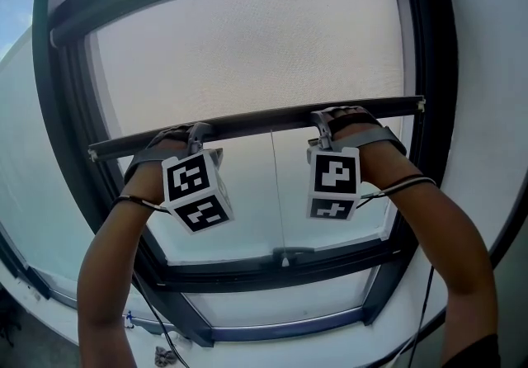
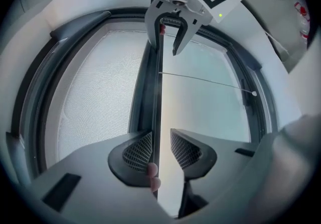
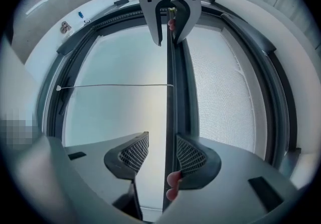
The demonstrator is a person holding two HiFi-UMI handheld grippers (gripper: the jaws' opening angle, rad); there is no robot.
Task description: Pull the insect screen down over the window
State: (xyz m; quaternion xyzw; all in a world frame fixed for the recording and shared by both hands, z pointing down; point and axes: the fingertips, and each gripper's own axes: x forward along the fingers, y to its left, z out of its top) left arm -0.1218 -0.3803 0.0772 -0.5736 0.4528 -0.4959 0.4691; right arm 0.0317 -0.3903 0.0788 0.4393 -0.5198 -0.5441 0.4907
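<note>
Head view: the left gripper (image 2: 160, 137) and right gripper (image 3: 161, 140) sit on the bottom bar (image 1: 256, 120) of the insect screen (image 1: 247, 53), which is partway down the window (image 1: 272, 263).

The mesh covers the upper pane, and its dark bar crosses mid-window, slightly lower at the left. Each gripper straddles the bar with jaws apart. One pad lies against the bar and the other stands clear of it. Bare fingertips (image 2: 152, 170) hook the bar beside the left gripper's pad, and others (image 3: 173, 180) do so at the right. A thin pull cord (image 1: 278, 193) hangs from the bar's middle.
</note>
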